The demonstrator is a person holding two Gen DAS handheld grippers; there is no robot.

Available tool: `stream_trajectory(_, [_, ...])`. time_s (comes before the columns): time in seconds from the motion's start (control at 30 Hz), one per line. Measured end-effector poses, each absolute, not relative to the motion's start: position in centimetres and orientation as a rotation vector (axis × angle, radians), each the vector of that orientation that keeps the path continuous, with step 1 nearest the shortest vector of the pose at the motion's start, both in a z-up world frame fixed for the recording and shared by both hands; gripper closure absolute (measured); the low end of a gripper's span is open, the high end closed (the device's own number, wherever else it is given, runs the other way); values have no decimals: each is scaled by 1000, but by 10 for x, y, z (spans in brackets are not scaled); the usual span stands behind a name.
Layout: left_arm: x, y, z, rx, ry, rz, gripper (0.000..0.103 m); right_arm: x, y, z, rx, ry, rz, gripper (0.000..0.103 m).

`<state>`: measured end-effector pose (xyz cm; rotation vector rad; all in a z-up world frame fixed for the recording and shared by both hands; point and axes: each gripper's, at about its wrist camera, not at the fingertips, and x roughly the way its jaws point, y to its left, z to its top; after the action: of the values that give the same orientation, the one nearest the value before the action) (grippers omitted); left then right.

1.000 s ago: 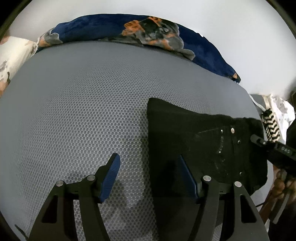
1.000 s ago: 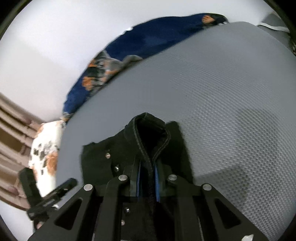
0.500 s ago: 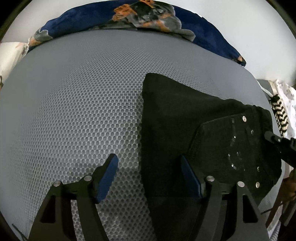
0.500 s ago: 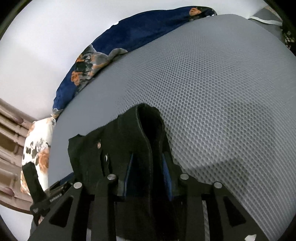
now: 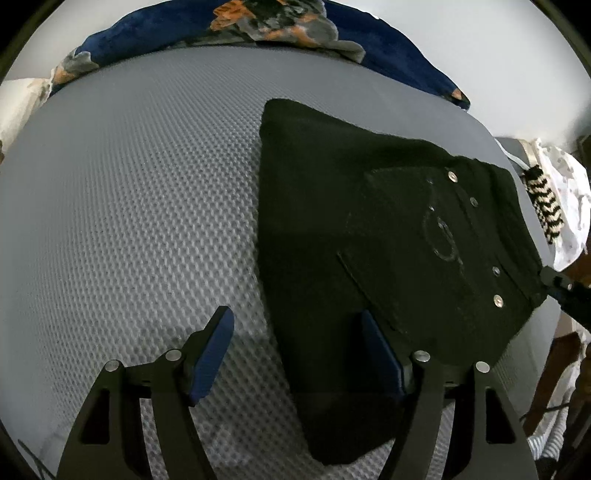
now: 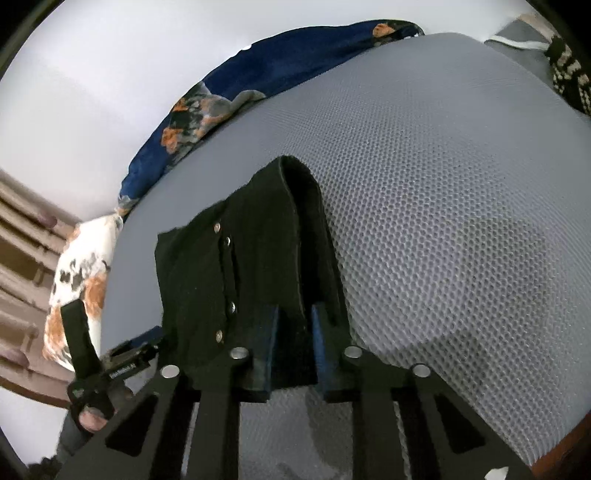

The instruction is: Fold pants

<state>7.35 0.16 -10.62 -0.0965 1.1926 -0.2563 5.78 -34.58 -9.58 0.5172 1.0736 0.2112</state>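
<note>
Pants: folded black denim pants with silver rivets [image 5: 388,240] lie flat on the grey honeycomb-mesh bed surface [image 5: 129,221], right of centre in the left wrist view; a rear pocket with faint stitching faces up.
Pants, right wrist view: the same garment [image 6: 255,266] shows as a raised fold, its near edge standing up between the fingers; four rivets run down its left part.
Left gripper: the left gripper [image 5: 295,354] has its black arms and blue-padded fingers [image 5: 212,350] spread wide. The left finger is over bare mesh, the right finger over the near edge of the pants. Whether either pad touches the surface cannot be told.
Right gripper: the right gripper [image 6: 295,332] has its blue-padded fingers [image 6: 269,343] partly parted, one on each side of the pants' near edge. The cloth fills the gap; a firm pinch cannot be confirmed.
Left wrist view only: the full outline of the folded pants, and the tip of the other tool at the pants' right edge [image 5: 565,291]; a black-and-cream striped knitted item [image 5: 543,203] on white dotted cloth beyond the bed's right edge.
Right wrist view only: the left gripper's body and the hand holding it [image 6: 92,387] at lower left; a white, orange and black floral pillow [image 6: 77,280].
Both views: a dark blue floral blanket [image 5: 258,26] along the far edge of the bed, against a white wall [image 6: 110,74].
</note>
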Motion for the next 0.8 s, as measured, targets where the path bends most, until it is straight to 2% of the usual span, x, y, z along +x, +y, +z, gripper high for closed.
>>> stream_trajectory(0.27, [49, 6, -103, -96, 1194, -262, 31, 45, -336, -87, 431, 1060, 199, 93])
stream_trajectory(0.57, [36, 2, -104, -47, 1176, -257, 27, 50, -342, -110, 451, 1125, 182, 93])
stream_trajectory(0.7, [40, -9, -105, -43, 1176, -249, 24, 51, -343, -110, 449, 1131, 196, 92])
stream_trajectory(0.8, [45, -16, -104, -36, 1176, -248, 24, 53, -342, -107, 440, 1131, 201, 87])
